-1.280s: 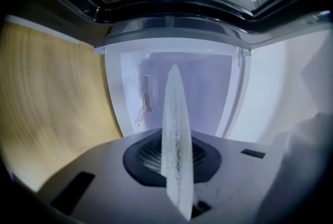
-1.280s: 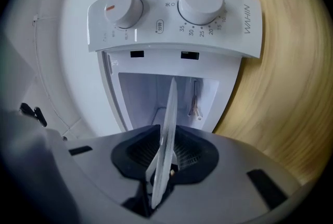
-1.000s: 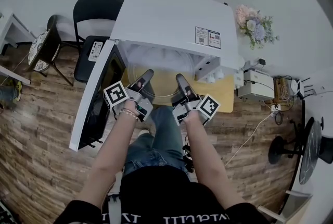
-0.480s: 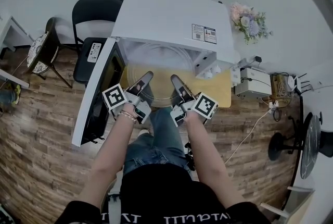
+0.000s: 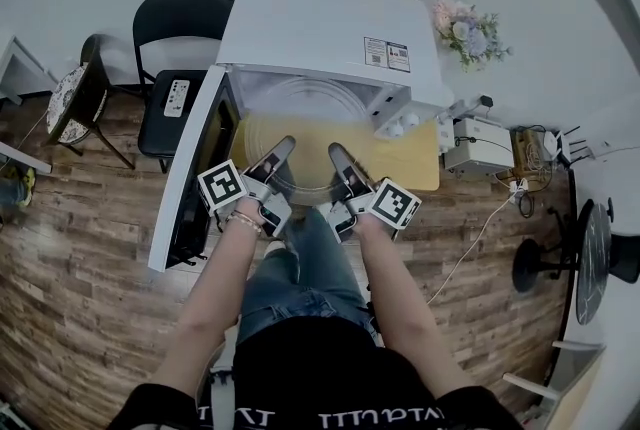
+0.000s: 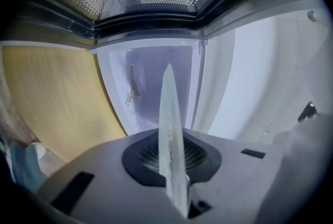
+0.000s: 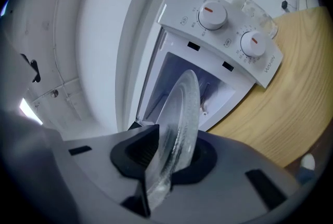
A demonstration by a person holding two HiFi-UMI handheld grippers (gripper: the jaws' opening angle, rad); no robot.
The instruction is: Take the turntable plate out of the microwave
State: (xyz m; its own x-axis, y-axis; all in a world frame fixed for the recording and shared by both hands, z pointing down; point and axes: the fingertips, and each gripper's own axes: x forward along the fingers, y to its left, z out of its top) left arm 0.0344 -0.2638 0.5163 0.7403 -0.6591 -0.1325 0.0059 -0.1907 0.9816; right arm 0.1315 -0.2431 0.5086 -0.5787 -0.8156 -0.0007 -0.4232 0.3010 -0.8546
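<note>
The clear glass turntable plate (image 5: 312, 123) hangs in front of the open white microwave (image 5: 320, 23), over the wooden table (image 5: 412, 168), with its far rim at the cavity mouth. My left gripper (image 5: 284, 147) is shut on its near left rim. My right gripper (image 5: 336, 154) is shut on its near right rim, and its jaws have just eased slightly wider with the glass still pressed between them. In the left gripper view the plate (image 6: 169, 129) stands edge-on in the left gripper (image 6: 170, 158). In the right gripper view the plate (image 7: 181, 113) sits tilted in the right gripper (image 7: 167, 159).
The microwave door (image 5: 185, 183) stands swung open at the left. The control panel (image 7: 229, 35) with two knobs is right of the cavity. A black chair (image 5: 180, 28) stands behind at the left, with flowers (image 5: 468, 30) and a white box (image 5: 478, 143) at the right.
Both grippers have drawn the plate a little up and back toward me, out of the cavity. The right gripper has rolled somewhat.
</note>
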